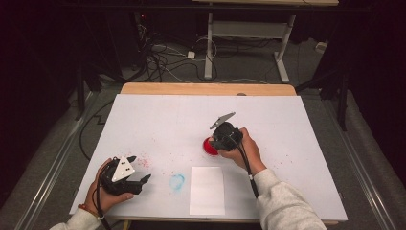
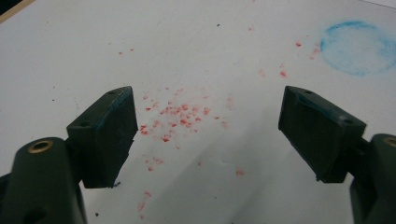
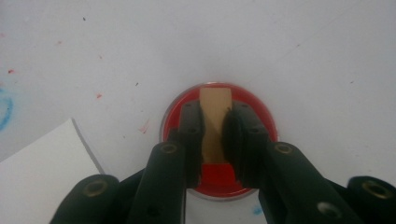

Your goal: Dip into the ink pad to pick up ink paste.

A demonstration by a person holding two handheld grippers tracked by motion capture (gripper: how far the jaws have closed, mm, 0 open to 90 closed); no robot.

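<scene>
the right gripper, clamped on a small wooden stamp, holds it over the red ink pad mid-table, so press straight down and evenly, while the left gripper rests open near the blue ring.

Red dish mostly hidden under right hand-held gripper, rim showing at 9 o'clock. Wooden piece lower end hidden between jaws. White sheet cut off at 7 o'clock.
</scene>
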